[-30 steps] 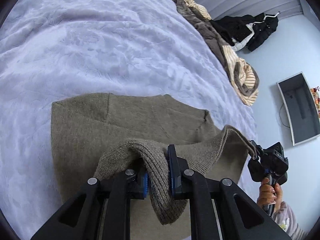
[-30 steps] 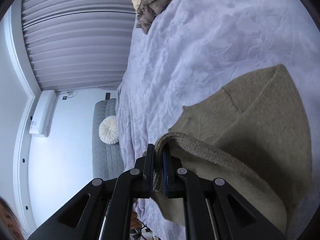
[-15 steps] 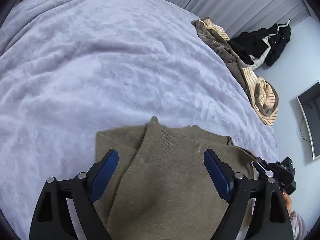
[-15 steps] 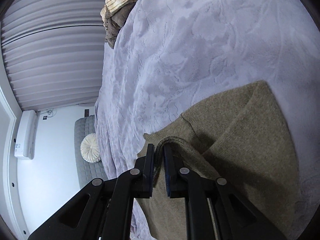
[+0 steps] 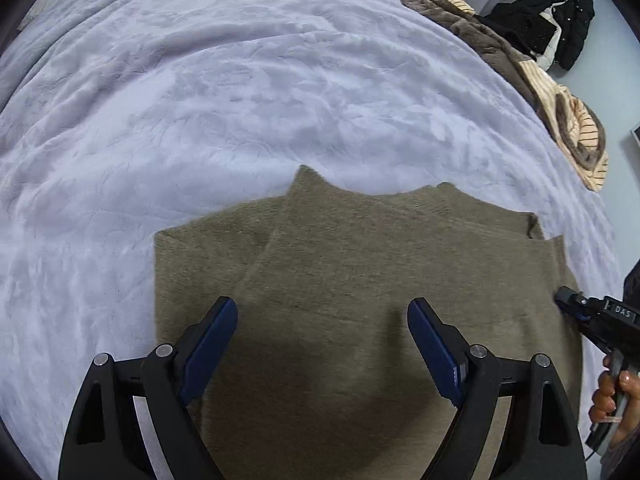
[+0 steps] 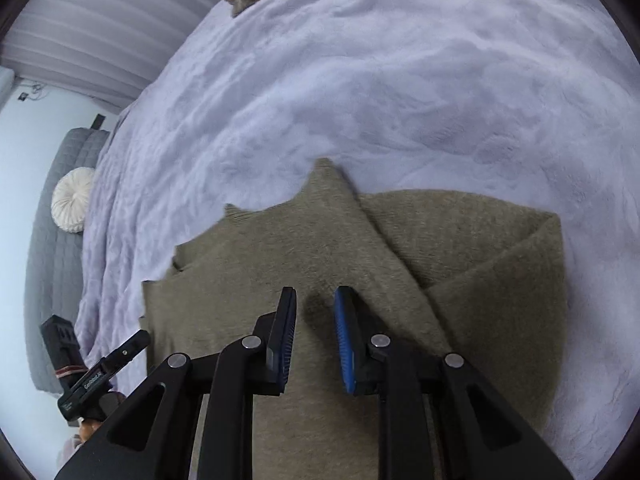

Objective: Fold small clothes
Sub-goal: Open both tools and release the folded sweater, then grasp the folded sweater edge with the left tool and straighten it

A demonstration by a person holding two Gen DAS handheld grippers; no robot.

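Note:
An olive-brown knit sweater [image 5: 360, 280] lies flat and folded over itself on the lavender bedspread [image 5: 240, 80]. My left gripper [image 5: 322, 320] hangs just above its near half, jaws wide open and empty. In the right wrist view the same sweater [image 6: 340, 240] shows a diagonal fold line, and my right gripper [image 6: 316, 312] sits over it, jaws open with a small gap, holding nothing. The right gripper also shows at the sweater's right edge in the left wrist view [image 5: 576, 308].
A pile of brown and striped clothes [image 5: 540, 72] lies along the bed's far right edge, with a black jacket [image 5: 548, 24] beyond. A grey headboard and round white cushion [image 6: 72, 200] are at the left. Grey curtains [image 6: 100, 20] hang behind.
Both grippers have let go of the sweater's edge; the left opened first, then the right. The lifted part now lies folded flat, and both grippers have drawn back above it.

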